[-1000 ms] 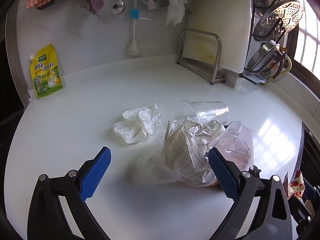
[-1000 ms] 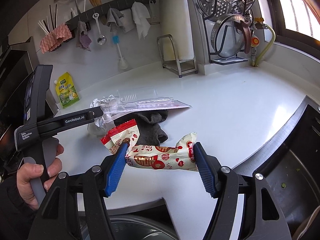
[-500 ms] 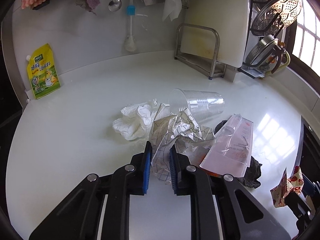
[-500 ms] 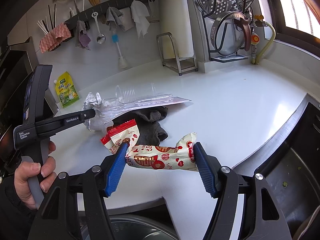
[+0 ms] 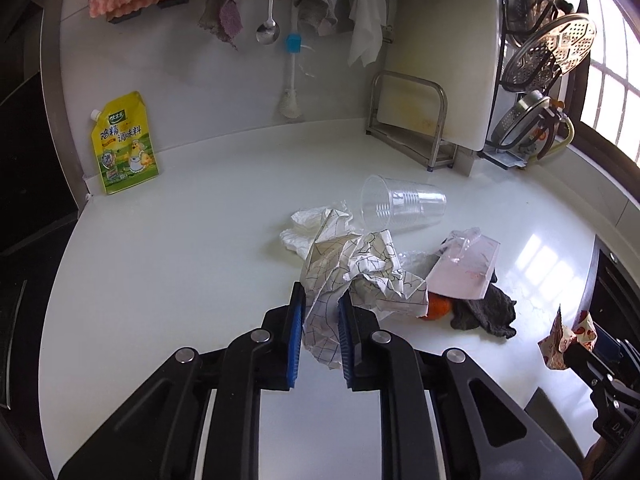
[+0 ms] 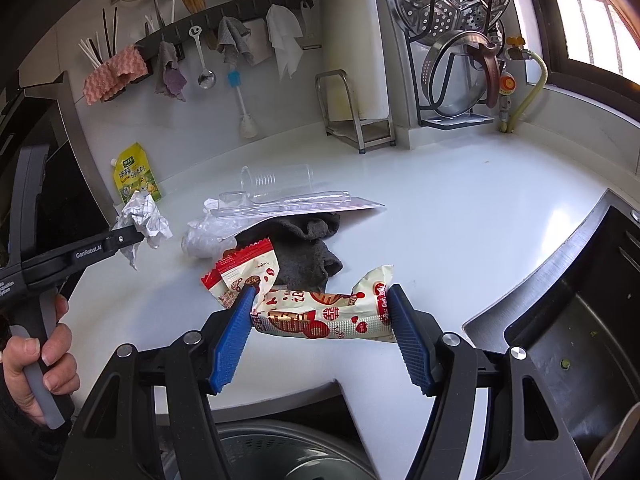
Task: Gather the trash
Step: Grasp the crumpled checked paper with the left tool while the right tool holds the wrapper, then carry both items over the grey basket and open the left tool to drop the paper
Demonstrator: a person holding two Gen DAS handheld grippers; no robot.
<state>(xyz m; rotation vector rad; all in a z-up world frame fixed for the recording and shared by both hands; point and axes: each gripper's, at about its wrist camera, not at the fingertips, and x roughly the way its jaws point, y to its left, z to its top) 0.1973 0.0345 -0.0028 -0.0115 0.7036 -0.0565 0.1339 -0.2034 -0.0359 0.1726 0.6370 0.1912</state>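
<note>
- The left claw (image 5: pixel 320 320) is nearly closed, its blue ribbed pads pinching a fold of the crumpled white paper printed with a thin black grid (image 5: pixel 352 276); most of the sheet bunches out ahead of the tips. In the right wrist view that paper hangs from the claw clear of the white table (image 6: pixel 460 200), so the pinch looks firm enough to carry it.
- The right claw (image 6: pixel 320 308) stands wide, yet it is no empty gap: the long red-and-white printed snack wrapper (image 6: pixel 320 316) spans it end to end, one blue pad at each end. Gripping it lengthwise probably keeps the flimsy film from folding away.
- Below that claw shows the rim of a round grey metal bin or pot (image 6: pixel 280 452), likely where the trash should go.
- Just beyond the wrapper lies a second, smaller red-and-cream snack packet (image 6: pixel 244 272), touching a dark grey crumpled cloth (image 6: pixel 304 248).
- Over the cloth rests a flat clear plastic blister pack with pink backing (image 5: pixel 466 272); an orange scrap (image 5: pixel 438 308) peeks from under it.
- Farther out, a clear ribbed plastic cup (image 5: pixel 404 206) lies on its side, beside a crumpled white tissue (image 5: pixel 300 228).
- These pieces sit close together mid-table, not yet collected.
</note>
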